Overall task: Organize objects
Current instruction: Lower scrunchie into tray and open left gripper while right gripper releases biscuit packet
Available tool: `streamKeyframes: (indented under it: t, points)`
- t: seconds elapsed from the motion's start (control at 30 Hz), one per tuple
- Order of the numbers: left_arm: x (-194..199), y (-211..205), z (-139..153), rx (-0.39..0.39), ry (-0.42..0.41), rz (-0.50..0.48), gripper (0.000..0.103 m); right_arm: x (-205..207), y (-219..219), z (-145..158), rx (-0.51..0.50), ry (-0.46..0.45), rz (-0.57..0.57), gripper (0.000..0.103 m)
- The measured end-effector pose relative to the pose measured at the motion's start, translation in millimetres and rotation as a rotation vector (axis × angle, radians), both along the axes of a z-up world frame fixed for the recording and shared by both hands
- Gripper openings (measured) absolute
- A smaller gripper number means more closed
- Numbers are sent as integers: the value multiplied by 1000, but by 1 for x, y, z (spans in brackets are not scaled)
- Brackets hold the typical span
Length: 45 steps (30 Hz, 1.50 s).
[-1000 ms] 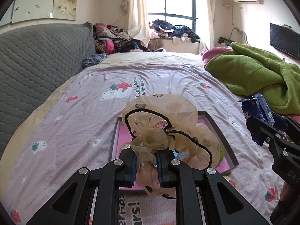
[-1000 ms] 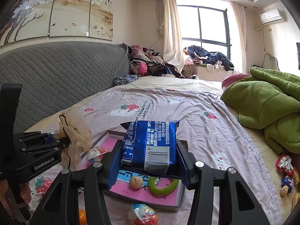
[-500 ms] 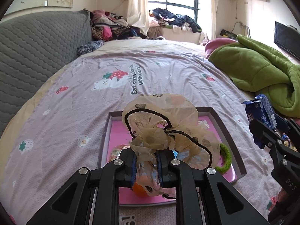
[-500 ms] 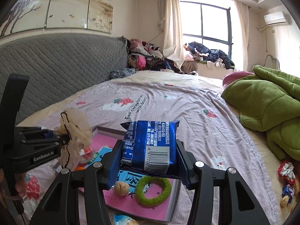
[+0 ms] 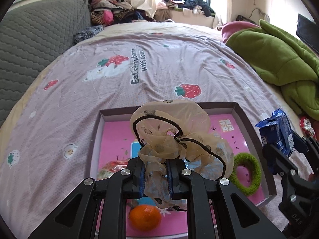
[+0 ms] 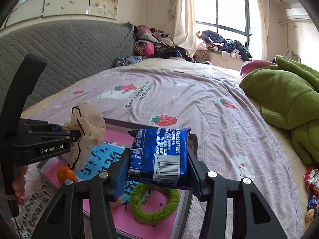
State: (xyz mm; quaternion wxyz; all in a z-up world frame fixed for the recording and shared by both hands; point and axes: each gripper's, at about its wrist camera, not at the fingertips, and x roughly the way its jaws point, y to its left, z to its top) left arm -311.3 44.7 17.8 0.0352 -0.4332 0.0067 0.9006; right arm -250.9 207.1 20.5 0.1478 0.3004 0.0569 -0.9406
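Observation:
My left gripper is shut on a beige sheer hair scrunchie and holds it above the pink-bottomed tray on the bed. The scrunchie also shows in the right wrist view. My right gripper is shut on a blue snack packet, held over the tray's right rim; the packet also shows in the left wrist view. In the tray lie a green fuzzy hair ring, an orange and a wrapped snack.
The tray sits on a lilac strawberry-print bedsheet. A green blanket is heaped at the right, a grey padded headboard at the left. Small wrapped items lie on the bed right of the tray. Clothes pile at the far end.
Both grippers have moved forward and lower over the tray, still holding their objects. The orange and more of the tray floor have come into view beneath the left gripper.

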Motion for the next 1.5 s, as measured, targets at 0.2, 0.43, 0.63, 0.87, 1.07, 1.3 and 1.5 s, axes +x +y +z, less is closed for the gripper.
streamKeyframes:
  t: [0.2,0.43,0.63,0.87,1.07,1.3,1.5]
  points:
    - [-14,5,-17,4,-68,-11,17,-8,0,-11,15,-17,3,53]
    - [-23,8,-28,-17,-104,-12,17,-14,-2,-21,36,-37,3,53]
    - [-30,10,-37,-37,-139,-14,17,-16,-5,-29,51,-55,9,53]
    - [-37,11,-53,-45,-186,-16,20,-19,-6,-35,65,-63,7,53]
    - [-38,12,-56,-59,-190,-17,24,-21,-6,-38,71,-75,5,53]
    - [-36,11,-55,-75,-190,-16,28,-25,-5,-46,86,-96,-6,53]
    - [-34,11,-54,-71,-200,-20,35,-27,-7,-49,98,-111,-2,53]
